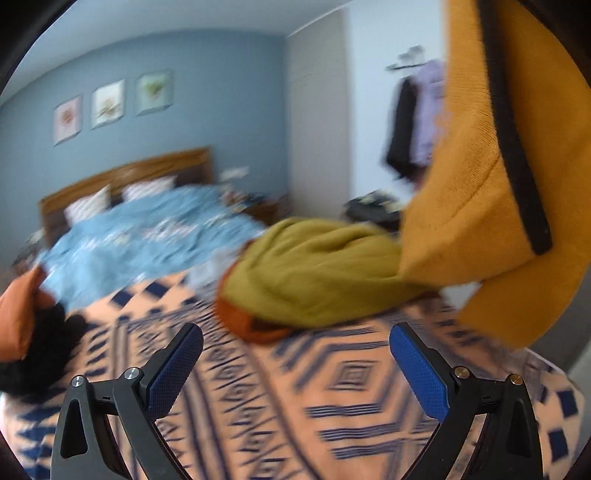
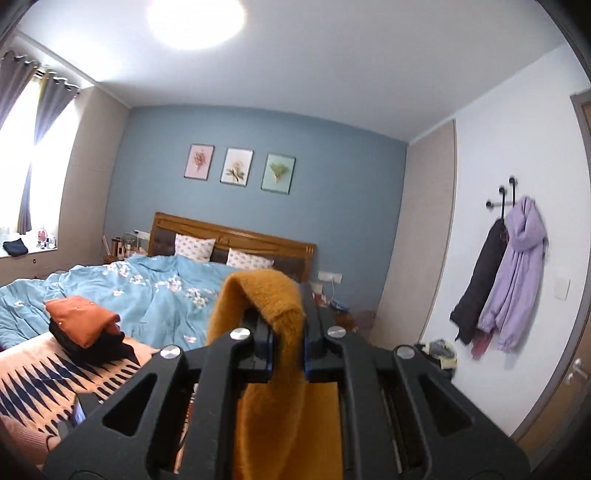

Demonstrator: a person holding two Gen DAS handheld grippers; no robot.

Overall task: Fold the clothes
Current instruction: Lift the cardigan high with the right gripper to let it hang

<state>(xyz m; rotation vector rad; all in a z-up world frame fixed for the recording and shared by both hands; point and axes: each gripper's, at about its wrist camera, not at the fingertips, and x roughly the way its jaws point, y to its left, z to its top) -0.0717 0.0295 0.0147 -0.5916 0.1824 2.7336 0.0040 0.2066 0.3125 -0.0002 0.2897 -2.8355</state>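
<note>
You face blue wall (image 2: 332,177) with three framed flower prints (image 2: 238,167). Wooden headboard (image 2: 236,236) below, bed under blue floral duvet (image 2: 155,291), two patterned pillows (image 2: 194,246). Curtained window (image 2: 33,147) bright at your left. Round ceiling light (image 2: 195,18) on. Coats on wall hooks (image 2: 506,273) at your right.
</note>
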